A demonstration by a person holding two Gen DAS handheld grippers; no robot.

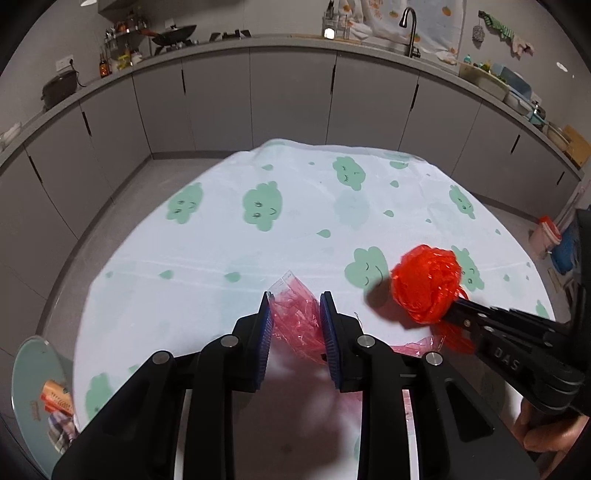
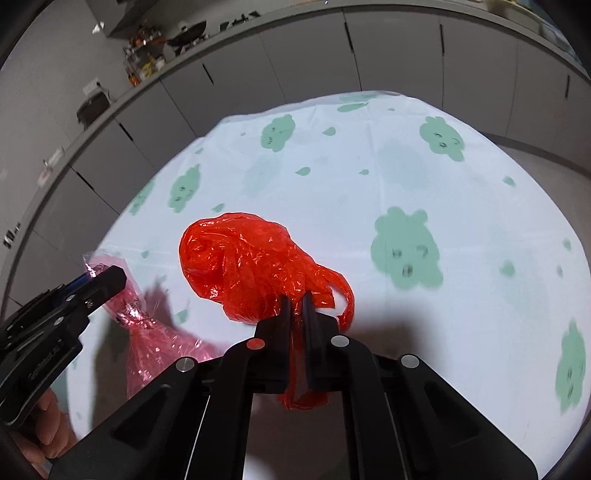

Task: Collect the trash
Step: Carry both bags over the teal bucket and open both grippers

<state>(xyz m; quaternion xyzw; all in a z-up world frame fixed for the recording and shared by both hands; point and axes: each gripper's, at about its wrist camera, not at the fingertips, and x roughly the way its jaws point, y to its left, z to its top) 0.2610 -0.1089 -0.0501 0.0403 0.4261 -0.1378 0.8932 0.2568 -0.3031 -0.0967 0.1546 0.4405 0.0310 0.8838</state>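
Observation:
A crumpled pink clear plastic wrapper [image 1: 295, 317] sits pinched between the blue pads of my left gripper [image 1: 295, 299], just over the cloud-print tablecloth [image 1: 221, 229]. In the right wrist view the same pink wrapper [image 2: 147, 332] trails down from the left gripper [image 2: 99, 277] at the lower left. My right gripper [image 2: 297, 295] is shut on a crumpled bright red plastic bag [image 2: 243, 266], whose bulk bulges ahead of the fingers. From the left wrist view the red bag [image 1: 424, 284] hangs above the cloth at the right, on the right gripper [image 1: 452, 314].
A round glass side table [image 1: 26, 373] with small packets stands at the lower left. Grey kitchen cabinets [image 1: 288, 99] and a counter with a sink tap [image 1: 410, 29] curve behind the table. A hand [image 1: 546, 432] holds the right tool.

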